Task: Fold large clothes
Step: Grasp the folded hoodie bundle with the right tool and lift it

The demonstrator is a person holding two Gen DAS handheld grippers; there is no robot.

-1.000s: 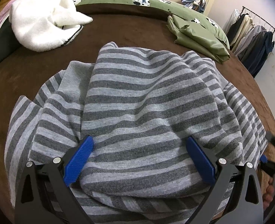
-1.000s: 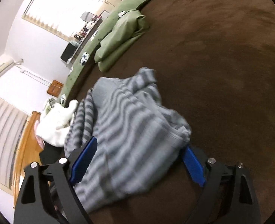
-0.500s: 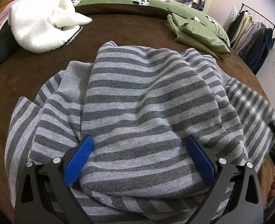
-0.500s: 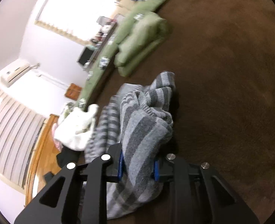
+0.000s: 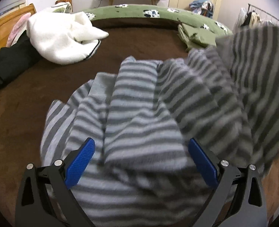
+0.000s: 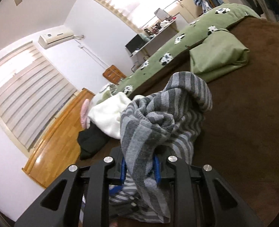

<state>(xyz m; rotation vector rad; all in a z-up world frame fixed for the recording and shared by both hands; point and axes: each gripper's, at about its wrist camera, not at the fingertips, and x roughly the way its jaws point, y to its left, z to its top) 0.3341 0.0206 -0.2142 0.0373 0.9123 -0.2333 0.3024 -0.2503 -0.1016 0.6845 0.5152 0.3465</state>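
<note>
Since a second ago, your right gripper [image 6: 140, 167] has clamped onto an edge of the grey striped sweater [image 6: 158, 121] and raised it off the brown bedspread [image 6: 243, 132]; your left gripper [image 5: 141, 160] has hardly shifted over the same garment.

In the left wrist view, the striped sweater [image 5: 139, 113] lies bunched on the brown bedspread [image 5: 26, 104] directly under your left gripper. Its blue pads [image 5: 80, 162] stand wide apart, with a ridge of knit between them, and they do not press on it. The sweater's right-hand part is lifted and blurred, rising toward the upper right corner. Beyond it, a white fleece garment [image 5: 63, 37] rests against a black garment [image 5: 10, 62] at the left, and a folded green cloth [image 5: 198, 34] sits at the far right, near a green quilt with panda prints [image 5: 139, 13].

In the right wrist view, your right gripper's jaws are narrow, pinching a thick fold of the striped knit. The cloth runs up from the pads and drapes back down onto the bedspread. The folded green cloth [image 6: 218, 56] lies beyond, well apart, and the white fleece garment [image 6: 109, 115] sits to the left beside a wooden headboard [image 6: 60, 138].
</note>
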